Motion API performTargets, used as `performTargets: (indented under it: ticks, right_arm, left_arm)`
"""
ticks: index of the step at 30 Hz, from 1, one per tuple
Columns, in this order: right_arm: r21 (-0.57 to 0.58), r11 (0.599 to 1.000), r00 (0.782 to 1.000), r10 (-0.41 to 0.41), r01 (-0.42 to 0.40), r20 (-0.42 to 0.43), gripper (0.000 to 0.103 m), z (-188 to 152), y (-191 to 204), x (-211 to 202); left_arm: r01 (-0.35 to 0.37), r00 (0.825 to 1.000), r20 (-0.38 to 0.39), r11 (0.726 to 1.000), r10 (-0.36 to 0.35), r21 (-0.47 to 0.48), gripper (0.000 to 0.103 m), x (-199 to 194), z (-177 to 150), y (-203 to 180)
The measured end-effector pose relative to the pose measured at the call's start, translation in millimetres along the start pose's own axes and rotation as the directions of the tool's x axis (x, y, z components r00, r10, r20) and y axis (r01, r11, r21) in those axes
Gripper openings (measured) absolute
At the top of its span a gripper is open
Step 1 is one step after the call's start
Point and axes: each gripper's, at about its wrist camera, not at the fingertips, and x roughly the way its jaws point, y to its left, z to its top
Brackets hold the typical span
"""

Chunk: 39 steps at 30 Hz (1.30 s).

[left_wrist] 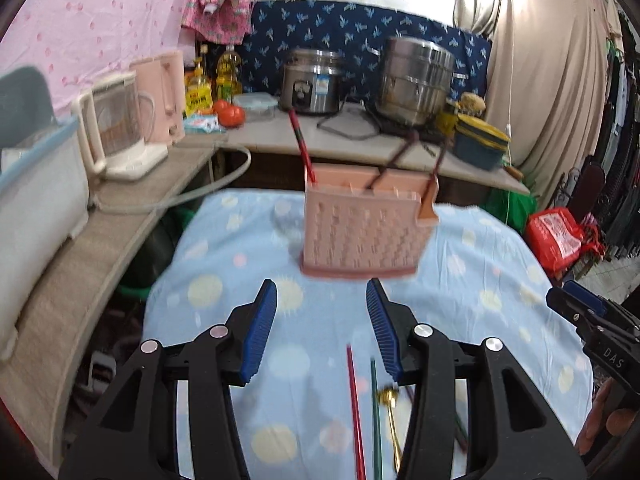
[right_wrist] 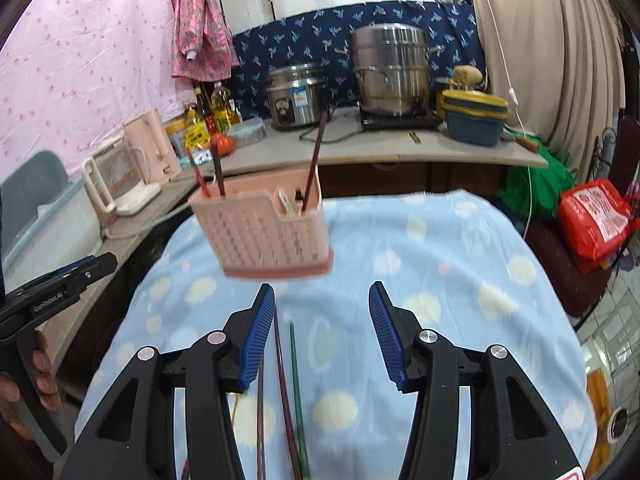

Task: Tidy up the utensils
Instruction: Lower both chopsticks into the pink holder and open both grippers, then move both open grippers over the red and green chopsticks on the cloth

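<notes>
A pink slotted utensil holder (left_wrist: 362, 226) stands on the blue dotted cloth, with several chopsticks (left_wrist: 302, 146) upright in it; it also shows in the right wrist view (right_wrist: 266, 232). My left gripper (left_wrist: 322, 304) is open and empty, just short of the holder. Below it lie a red chopstick (left_wrist: 356, 408), a green chopstick (left_wrist: 376, 416) and a gold spoon (left_wrist: 392, 412). My right gripper (right_wrist: 322, 306) is open and empty, to the right of the holder. A dark red chopstick (right_wrist: 284, 380) and a green chopstick (right_wrist: 298, 392) lie between its fingers.
The table's blue cloth (right_wrist: 460, 288) drops off at left and right. Behind stands a counter (right_wrist: 360, 148) with a rice cooker (right_wrist: 296, 98), a steel pot (right_wrist: 390, 76), stacked bowls (right_wrist: 474, 116), kettles (left_wrist: 132, 120) and oil bottles. A red bag (right_wrist: 596, 216) sits at right.
</notes>
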Motion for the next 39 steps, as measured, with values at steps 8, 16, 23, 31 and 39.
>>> performTargets:
  ticks: [8,16,23,31,39]
  right_arm:
    - [-0.031,0.998,0.995,-0.056,0.053,-0.086,0.048,-83.1,2.4,-18.5]
    - [0.005,0.999,0.981,-0.044,0.045,-0.188,0.048,-140.9,0.4,-18.4]
    - [0.006,0.999,0.974,-0.032,0.035,-0.225,0.048,-160.8,3.6,-15.9]
    - [0.006,1.000,0.972,-0.027,0.029,-0.234,0.048,-163.4,6.8,-15.2]
    - [0.015,1.000,0.968,-0.021,0.025,-0.249,0.045,-166.4,3.6,-10.5]
  left_arm:
    - [0.011,0.991,-0.132,1.000,-0.007,0.029,0.044,-5.1,-86.5,-6.1]
    - [0.052,0.973,-0.224,0.999,-0.048,0.014,0.044,-13.6,-147.2,-3.6]
    - [0.067,0.959,-0.278,0.997,-0.058,0.024,0.044,-13.1,-177.0,-9.9]
    - [0.093,0.951,-0.299,0.995,-0.077,0.041,0.044,-6.7,-181.5,-19.1]
    - [0.085,0.945,-0.322,0.995,-0.062,0.059,0.040,0.9,-189.0,-20.2]
